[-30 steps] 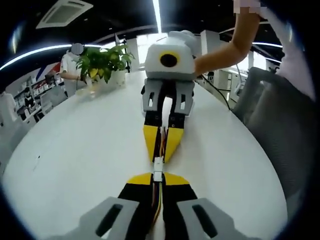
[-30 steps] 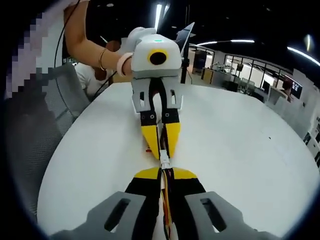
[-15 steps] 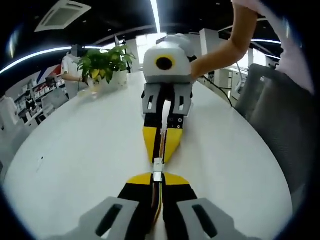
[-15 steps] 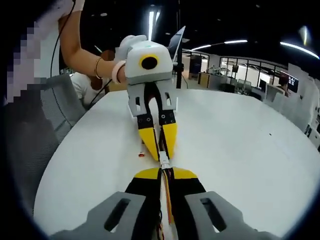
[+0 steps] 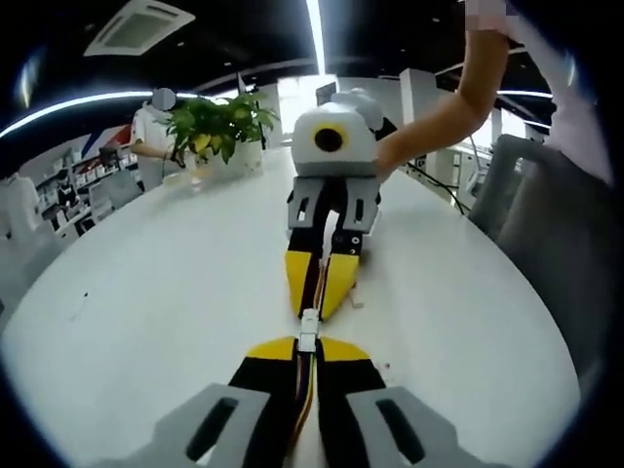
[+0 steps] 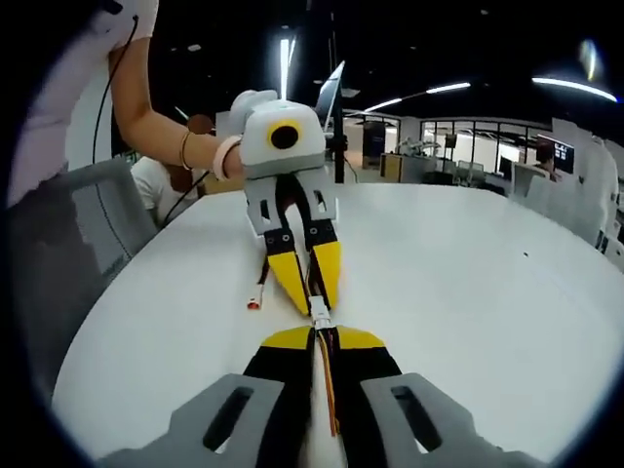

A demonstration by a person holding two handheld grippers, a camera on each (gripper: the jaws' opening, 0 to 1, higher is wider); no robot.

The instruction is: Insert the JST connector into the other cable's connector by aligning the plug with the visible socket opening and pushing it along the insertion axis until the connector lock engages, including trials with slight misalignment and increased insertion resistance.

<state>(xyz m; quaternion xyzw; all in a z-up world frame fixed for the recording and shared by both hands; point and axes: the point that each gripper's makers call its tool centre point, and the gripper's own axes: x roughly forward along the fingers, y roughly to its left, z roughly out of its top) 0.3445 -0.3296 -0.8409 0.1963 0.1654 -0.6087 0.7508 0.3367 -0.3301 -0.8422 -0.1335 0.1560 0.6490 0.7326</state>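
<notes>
In the left gripper view my left gripper (image 5: 308, 343) is shut on a thin multicolour cable (image 5: 306, 390) that ends in a small white JST connector (image 5: 308, 330). Facing it tip to tip, my right gripper (image 5: 315, 308) is shut on the other cable. In the right gripper view the white connector bodies (image 6: 319, 314) sit end to end between my right gripper (image 6: 320, 335) and my left gripper (image 6: 311, 302). They look joined, but I cannot tell whether the lock is engaged. Both grippers hover just above the white table (image 6: 468, 283).
A short loose cable with a red end (image 6: 255, 300) lies on the table left of the grippers. A potted plant (image 5: 219, 122) stands at the far edge with a person (image 5: 154, 132) behind it. Grey chairs (image 5: 546, 234) (image 6: 68, 253) line the table's side.
Both views have shifted a little with the hands. The grippers stay shut and tip to tip, and the connectors stay together. The loose red-ended cable now sits further left in the right gripper view.
</notes>
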